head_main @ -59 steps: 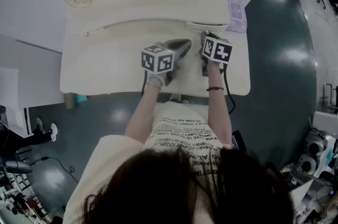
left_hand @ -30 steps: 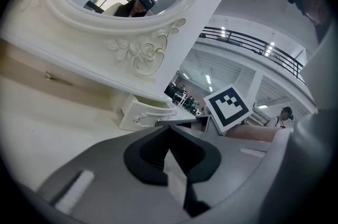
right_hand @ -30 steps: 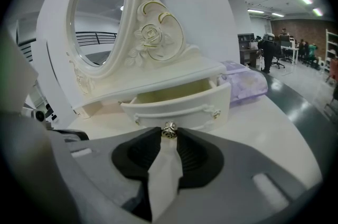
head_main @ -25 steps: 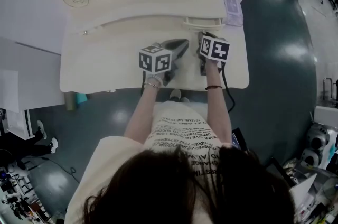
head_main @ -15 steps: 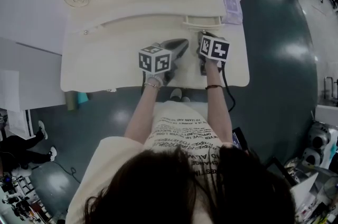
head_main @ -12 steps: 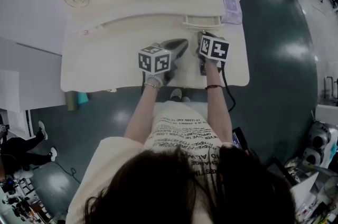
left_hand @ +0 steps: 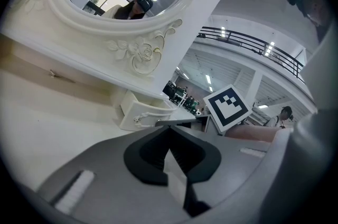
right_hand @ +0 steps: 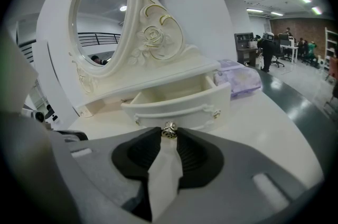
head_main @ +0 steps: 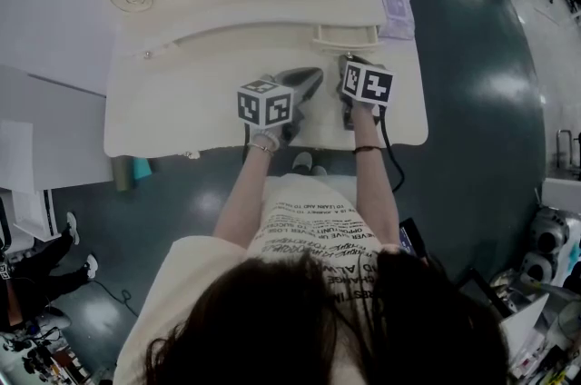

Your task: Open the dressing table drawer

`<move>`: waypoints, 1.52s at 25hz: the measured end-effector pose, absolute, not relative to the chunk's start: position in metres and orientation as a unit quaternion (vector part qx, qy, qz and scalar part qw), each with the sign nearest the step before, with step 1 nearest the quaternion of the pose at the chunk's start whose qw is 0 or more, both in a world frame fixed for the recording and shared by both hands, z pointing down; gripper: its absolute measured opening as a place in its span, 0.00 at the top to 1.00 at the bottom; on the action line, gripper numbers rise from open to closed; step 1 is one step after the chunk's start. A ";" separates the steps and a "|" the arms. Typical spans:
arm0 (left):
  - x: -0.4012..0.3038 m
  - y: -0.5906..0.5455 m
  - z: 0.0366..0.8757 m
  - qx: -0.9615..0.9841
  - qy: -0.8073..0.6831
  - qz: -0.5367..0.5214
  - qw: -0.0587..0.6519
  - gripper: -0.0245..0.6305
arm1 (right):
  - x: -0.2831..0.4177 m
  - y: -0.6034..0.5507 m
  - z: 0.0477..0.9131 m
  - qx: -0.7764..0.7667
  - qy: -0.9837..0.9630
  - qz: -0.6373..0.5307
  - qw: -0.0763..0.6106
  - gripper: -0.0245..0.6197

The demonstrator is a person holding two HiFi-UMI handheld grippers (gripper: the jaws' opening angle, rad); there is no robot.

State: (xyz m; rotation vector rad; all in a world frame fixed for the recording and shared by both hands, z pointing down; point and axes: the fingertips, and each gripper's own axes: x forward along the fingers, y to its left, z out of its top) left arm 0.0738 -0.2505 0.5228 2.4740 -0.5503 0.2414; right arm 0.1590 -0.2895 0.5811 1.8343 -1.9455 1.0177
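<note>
Two views settle what the head view leaves unclear. The right gripper view shows the right hand-held gripper (right_hand: 169,136) pinching the metal knob (right_hand: 169,130) of the drawer (right_hand: 182,104), which stands pulled out below the mirror (right_hand: 100,22) on the counter (right_hand: 264,128). The left gripper view shows the left hand-held gripper (left_hand: 169,131) pressed together, holding nothing.

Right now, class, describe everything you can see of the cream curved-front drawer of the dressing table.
The cream curved-front drawer looks like painted wood, with a raised moulding along its bowed front and a small silvery metal knob at the middle. It stands pulled partway out, level, just above the cream tabletop. What shows of its inside is bare. The right gripper has its jaws closed on the knob; nothing else can be seen touching the drawer.
</note>
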 end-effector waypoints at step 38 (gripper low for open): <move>0.070 -0.241 0.524 0.928 -0.205 0.090 0.298 0.96 | 0.157 -0.281 0.581 0.638 -0.673 0.348 0.136 0.80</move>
